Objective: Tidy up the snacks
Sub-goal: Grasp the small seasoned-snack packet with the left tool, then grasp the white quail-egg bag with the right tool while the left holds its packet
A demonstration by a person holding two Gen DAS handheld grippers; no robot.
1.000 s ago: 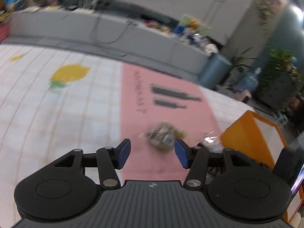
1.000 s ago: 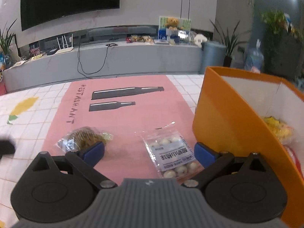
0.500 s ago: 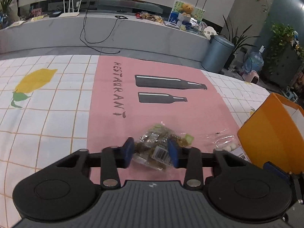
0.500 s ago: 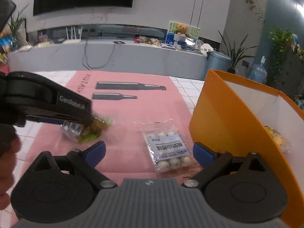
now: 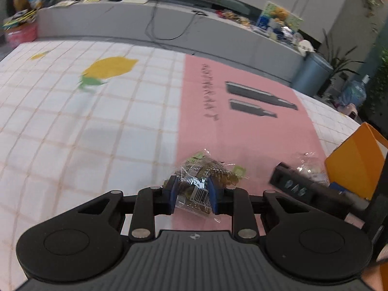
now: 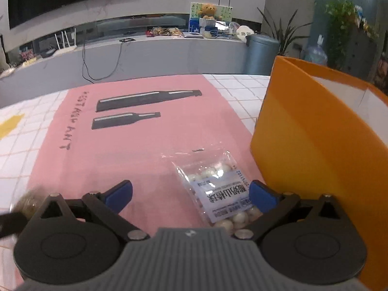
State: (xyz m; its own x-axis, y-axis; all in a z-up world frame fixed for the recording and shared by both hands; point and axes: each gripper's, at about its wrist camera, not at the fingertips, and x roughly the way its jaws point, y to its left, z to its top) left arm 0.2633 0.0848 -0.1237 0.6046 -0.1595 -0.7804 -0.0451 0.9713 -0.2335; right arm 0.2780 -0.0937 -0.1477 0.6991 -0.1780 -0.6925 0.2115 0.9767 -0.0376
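The left gripper [image 5: 192, 197] jaws are closing on a brown snack packet [image 5: 202, 181]; the right gripper [image 6: 190, 194] jaws are opening wide over a bag of white balls [image 6: 218, 189].

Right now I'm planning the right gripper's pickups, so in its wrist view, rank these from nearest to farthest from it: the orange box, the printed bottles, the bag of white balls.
1. Bag of white balls: between the right gripper fingers, toward the right one.
2. Orange box: just beyond, on the right.
3. Printed bottles: far up the pink mat, centre-left.
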